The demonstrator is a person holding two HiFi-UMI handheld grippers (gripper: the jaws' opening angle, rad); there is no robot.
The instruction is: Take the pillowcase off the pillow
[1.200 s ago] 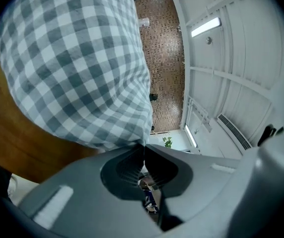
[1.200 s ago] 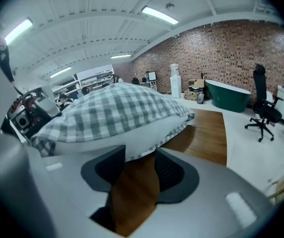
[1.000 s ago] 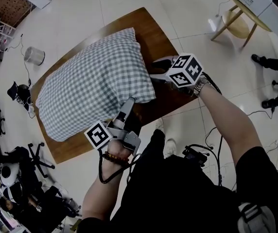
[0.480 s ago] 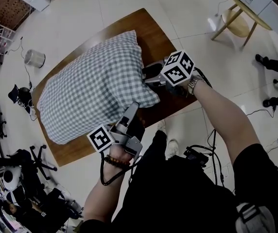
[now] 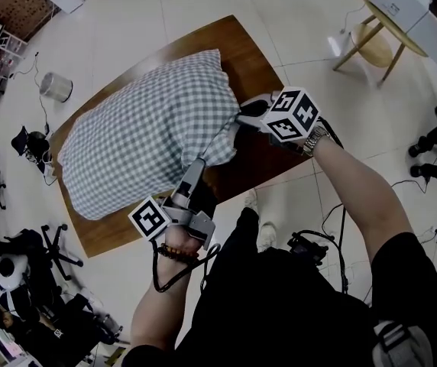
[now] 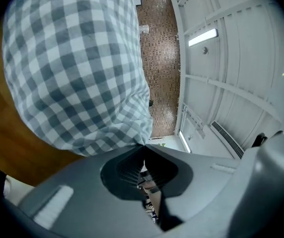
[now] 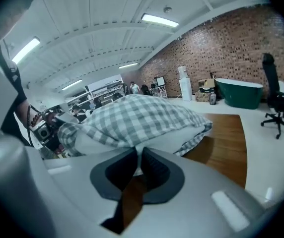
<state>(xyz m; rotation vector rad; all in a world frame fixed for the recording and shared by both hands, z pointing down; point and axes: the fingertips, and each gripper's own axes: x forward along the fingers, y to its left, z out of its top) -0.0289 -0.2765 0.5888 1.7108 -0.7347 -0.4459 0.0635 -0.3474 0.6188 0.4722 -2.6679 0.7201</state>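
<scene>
A pillow in a grey-and-white checked pillowcase lies across the brown wooden table. My left gripper is at the pillow's near edge, shut on a pinch of the checked pillowcase; its jaws meet on the fabric. My right gripper is at the pillow's open right end. In the right gripper view the checked case is bunched back and the white pillow shows beneath it. The right gripper is shut on that white fabric.
A wooden chair stands on the tiled floor at the upper right and a pale bin at the upper left. An office chair and cables lie at the left. A green tub and a black chair stand beyond the table.
My right gripper went in to the pillow's open end and closed there. The case's near right corner is now drawn in tighter. My left gripper kept its hold.
</scene>
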